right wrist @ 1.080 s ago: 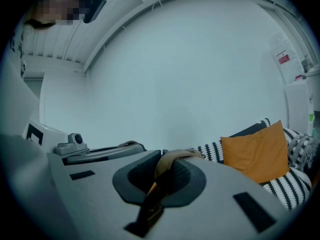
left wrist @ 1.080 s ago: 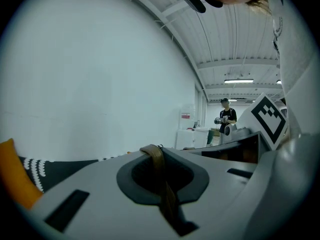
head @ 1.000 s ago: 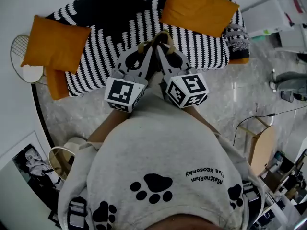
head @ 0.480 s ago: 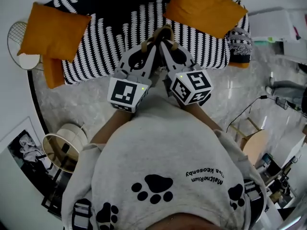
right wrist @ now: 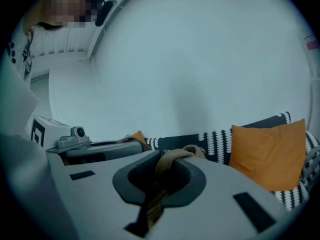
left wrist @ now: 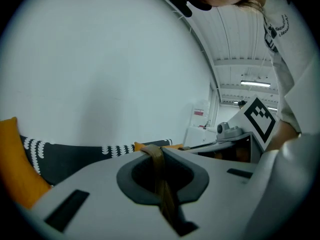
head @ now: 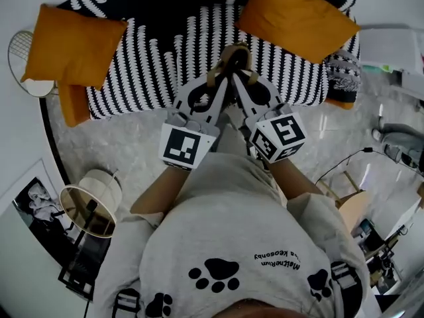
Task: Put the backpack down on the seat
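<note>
Two tan carry straps (head: 233, 53) of the backpack loop together over the black-and-white striped sofa seat (head: 152, 58). My left gripper (head: 222, 79) is shut on one strap (left wrist: 161, 176), which runs between its closed jaws. My right gripper (head: 241, 79) sits close beside it and is shut on the other strap (right wrist: 184, 152). Both grippers (left wrist: 157, 151) (right wrist: 164, 160) point toward the sofa back, side by side above the seat's front half. The backpack's body is hidden under the grippers; only a pale grey patch (head: 230, 121) shows between them.
Orange cushions lie at the sofa's left end (head: 73, 45) and right end (head: 295, 18). A patterned cushion (head: 344, 75) sits at the right edge. A round lamp shade (head: 89, 201) stands on the marble floor at the lower left. A cable (head: 344, 161) crosses the floor at the right.
Both grippers have moved forward together toward the sofa, straps still clamped, and now hang over the seat. The person has stepped closer to the sofa.
</note>
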`<state>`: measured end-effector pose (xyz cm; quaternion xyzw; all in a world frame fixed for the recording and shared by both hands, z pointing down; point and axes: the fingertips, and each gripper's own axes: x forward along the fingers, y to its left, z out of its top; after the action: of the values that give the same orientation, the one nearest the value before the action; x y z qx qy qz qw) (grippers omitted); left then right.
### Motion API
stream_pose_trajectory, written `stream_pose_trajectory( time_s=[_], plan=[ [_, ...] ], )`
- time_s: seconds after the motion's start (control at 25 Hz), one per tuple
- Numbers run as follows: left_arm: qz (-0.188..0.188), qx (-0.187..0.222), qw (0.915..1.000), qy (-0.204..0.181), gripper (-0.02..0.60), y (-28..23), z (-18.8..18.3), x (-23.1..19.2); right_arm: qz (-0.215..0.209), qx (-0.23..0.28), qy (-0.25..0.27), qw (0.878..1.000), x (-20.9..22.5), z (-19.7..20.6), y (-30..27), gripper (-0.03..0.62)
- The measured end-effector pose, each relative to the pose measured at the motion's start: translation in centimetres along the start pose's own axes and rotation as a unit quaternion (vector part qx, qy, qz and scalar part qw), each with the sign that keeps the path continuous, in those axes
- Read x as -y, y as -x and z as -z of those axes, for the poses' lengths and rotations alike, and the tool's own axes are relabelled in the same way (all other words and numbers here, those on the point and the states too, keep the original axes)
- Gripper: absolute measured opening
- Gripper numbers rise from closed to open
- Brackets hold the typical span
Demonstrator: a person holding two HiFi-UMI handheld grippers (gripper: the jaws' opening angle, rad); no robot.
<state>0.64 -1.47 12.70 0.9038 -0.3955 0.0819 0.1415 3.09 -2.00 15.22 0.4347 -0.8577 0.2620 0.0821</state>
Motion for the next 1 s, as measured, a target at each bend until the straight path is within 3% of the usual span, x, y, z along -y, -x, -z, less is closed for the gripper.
stream_pose_trajectory(
  time_s=[0.52, 1.0],
  plan=[
    [-0.023, 0.014, 0.9996, 0.009, 0.018, -5.0, 5.6, -4.7, -0.028, -0.022, 0.007, 0.999, 4.6, 5.1, -6.0, 0.035],
    [-0.033, -0.01, 0.9986, 0.04, 0.018, -7.2, 13.3, -6.8, -0.031, -0.032, 0.006, 0.999, 7.5, 11.7, -9.4, 0.035]
  ],
)
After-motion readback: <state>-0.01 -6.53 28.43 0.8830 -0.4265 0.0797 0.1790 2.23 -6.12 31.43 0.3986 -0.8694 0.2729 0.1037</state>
